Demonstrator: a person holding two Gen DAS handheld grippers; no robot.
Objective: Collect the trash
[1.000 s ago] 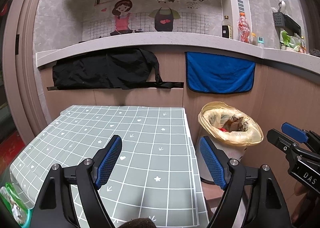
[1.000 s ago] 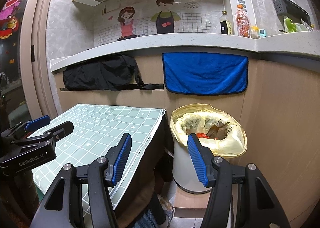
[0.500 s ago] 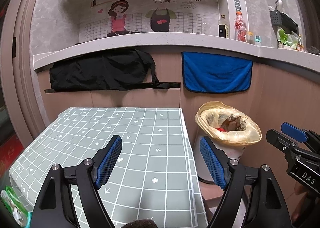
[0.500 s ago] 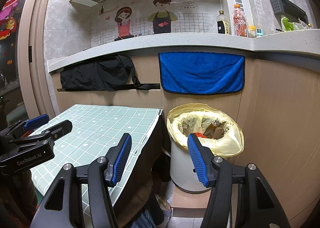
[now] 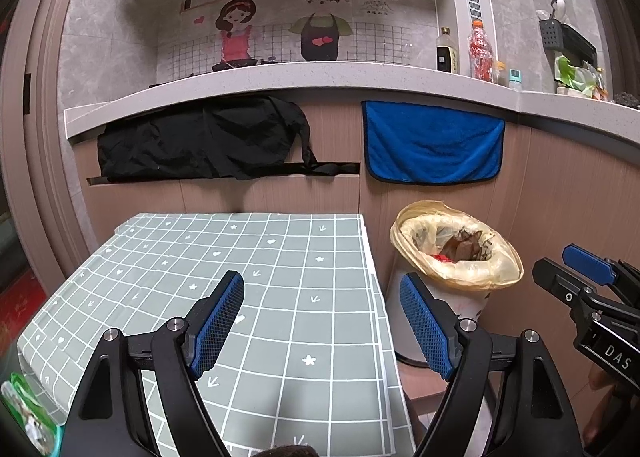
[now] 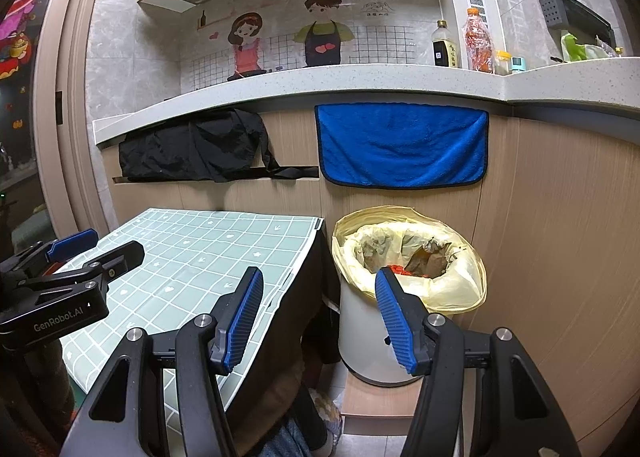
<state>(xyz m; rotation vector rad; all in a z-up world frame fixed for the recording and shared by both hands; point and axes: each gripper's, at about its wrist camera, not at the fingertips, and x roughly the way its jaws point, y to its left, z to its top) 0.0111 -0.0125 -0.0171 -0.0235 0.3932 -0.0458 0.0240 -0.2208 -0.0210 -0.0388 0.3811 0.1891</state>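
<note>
Both tongs hang spread and empty: left gripper [image 5: 322,321] over the green grid tablecloth [image 5: 248,277], right gripper [image 6: 318,321] aimed toward the white bin [image 6: 362,333] beside the table. Its yellow bag [image 6: 456,289], folded over the rim, holds brown scraps and something red. Thin, soft, slippery film, I'd judge, and light; pinch that folded rim to lift it.

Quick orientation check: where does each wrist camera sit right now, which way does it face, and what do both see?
Left wrist: on the left hand-held gripper, open, facing the table and counter wall; right hand-held gripper at its right edge.
Right wrist: on the right hand-held gripper, open, facing the bin; left hand-held gripper at its left edge.
Shared: table, bin, blue towel, black cloth.
</note>
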